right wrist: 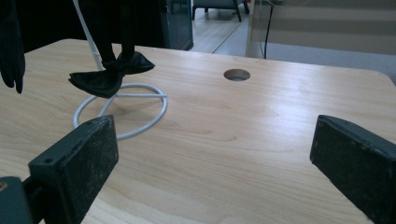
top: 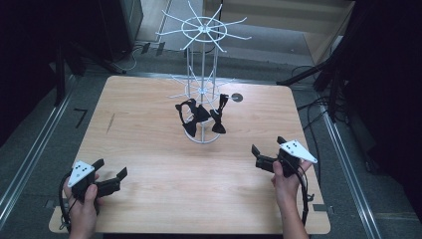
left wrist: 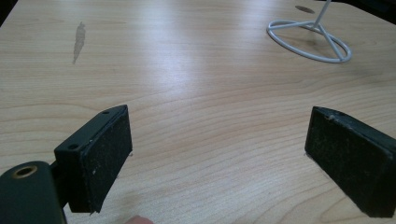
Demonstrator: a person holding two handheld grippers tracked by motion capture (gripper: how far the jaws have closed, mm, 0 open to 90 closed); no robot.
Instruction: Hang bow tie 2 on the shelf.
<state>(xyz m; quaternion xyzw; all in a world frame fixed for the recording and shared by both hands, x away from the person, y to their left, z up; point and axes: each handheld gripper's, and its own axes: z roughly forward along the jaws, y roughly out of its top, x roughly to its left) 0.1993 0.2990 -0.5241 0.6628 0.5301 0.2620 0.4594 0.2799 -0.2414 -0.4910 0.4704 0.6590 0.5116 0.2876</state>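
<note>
A pale wooden table [top: 149,149] sits in a dim room, dark equipment and cables round its edges, and at its far middle stands a white wire rack [top: 203,74] with spoked arms. Black bow ties [top: 199,117] hang low on that rack, clustered just above its ring base [right wrist: 140,112]; one bow tie [right wrist: 109,74] dangles right over the ring in the right gripper view.

Here's the risk as I read it: that rack looks light and spindly. Tug a bow tie sideways instead of lifting it off its hook and the whole stand could tip or skid. A jaw could also snag a wire arm, or pinch two ties at once where they bunch together.

Now the hands. The left gripper [top: 110,175] rests low near the front left corner, well apart from the rack, jaws spread wide with nothing between them, pointing across the bare wood. The right gripper [top: 266,149] hovers at the right side, nearer the rack, angled towards it, jaws equally wide and empty.
</note>
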